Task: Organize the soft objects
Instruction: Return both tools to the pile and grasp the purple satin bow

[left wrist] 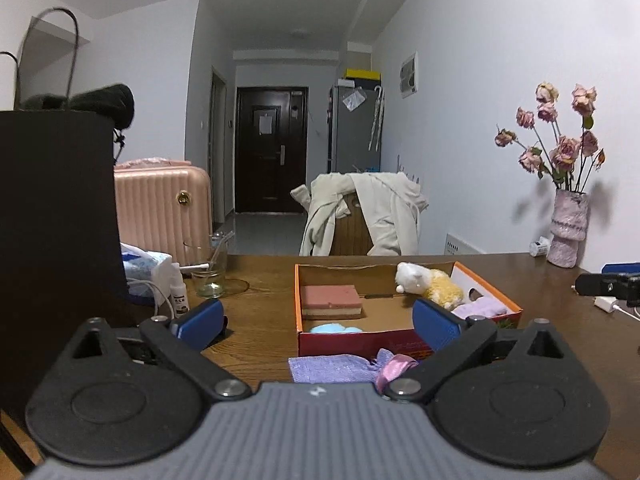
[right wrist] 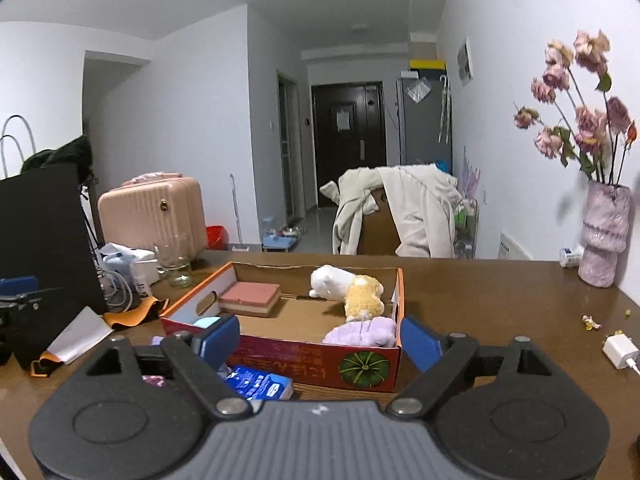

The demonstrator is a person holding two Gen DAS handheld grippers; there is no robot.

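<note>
An open cardboard box [left wrist: 360, 342] [right wrist: 304, 360] with a red front stands on the wooden table. Inside lie a pink sponge [left wrist: 330, 300] [right wrist: 250, 296], a white and yellow plush toy [left wrist: 428, 282] [right wrist: 352, 286], a lilac soft bundle [left wrist: 480, 308] [right wrist: 362, 332] and a light blue soft piece [left wrist: 334, 328] [right wrist: 206, 322]. A lilac knitted pouch [left wrist: 332, 368] with a pink ribbon lies in front of the box. My left gripper [left wrist: 318, 322] hovers open above the pouch, holding nothing. My right gripper [right wrist: 320, 340] is open before the box front, also holding nothing.
A blue tissue pack [right wrist: 258, 386] lies by the box front. At the left stand a black bag [left wrist: 56, 208], a glass [left wrist: 208, 268] and a small spray bottle [left wrist: 179, 292]. A vase of dried roses [left wrist: 568, 228] and a white charger [right wrist: 620, 352] are at the right.
</note>
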